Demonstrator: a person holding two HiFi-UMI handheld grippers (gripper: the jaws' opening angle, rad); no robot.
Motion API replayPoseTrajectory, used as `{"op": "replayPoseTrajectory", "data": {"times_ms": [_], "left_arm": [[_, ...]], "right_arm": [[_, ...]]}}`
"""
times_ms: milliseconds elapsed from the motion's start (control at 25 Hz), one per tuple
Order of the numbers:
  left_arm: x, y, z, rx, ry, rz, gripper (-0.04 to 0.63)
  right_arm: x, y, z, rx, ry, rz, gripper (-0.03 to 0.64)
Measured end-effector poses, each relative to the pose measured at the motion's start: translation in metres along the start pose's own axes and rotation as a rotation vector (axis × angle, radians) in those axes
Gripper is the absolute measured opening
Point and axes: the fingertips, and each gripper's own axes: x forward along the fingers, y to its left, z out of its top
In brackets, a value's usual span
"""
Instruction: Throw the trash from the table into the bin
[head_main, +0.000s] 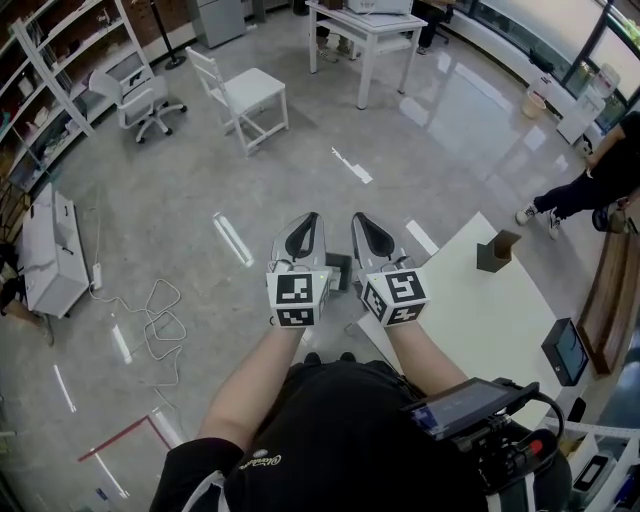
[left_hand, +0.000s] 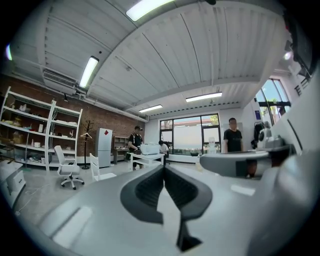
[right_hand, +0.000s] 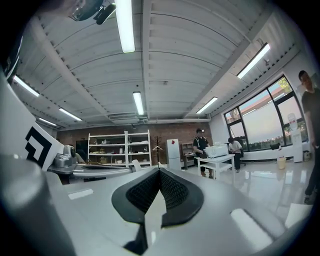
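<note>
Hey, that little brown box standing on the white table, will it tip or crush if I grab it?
The box looks like thin cardboard, seemingly open-topped, so it is probably light and easy to dent under a firm squeeze. It stands taller than wide near the table corner, so a sideways push could tip it.

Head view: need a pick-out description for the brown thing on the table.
Find the white rectangular table at the right of the head view. Near its far corner a small brown cardboard box stands upright. It is the only brown thing on the tabletop; the dark flat device with a screen lies apart, at the right edge.
</note>
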Motion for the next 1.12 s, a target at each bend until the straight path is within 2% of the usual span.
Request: {"op": "replayPoseTrajectory", "data": {"times_ms": [1120], "left_arm": [[-0.013, -0.005, -0.001, -0.021, 0.008, 0.015, 0.009]], "right_arm": [[-0.007, 0.014, 0.001, -0.02, -0.002, 0.029, 0.0]]}}
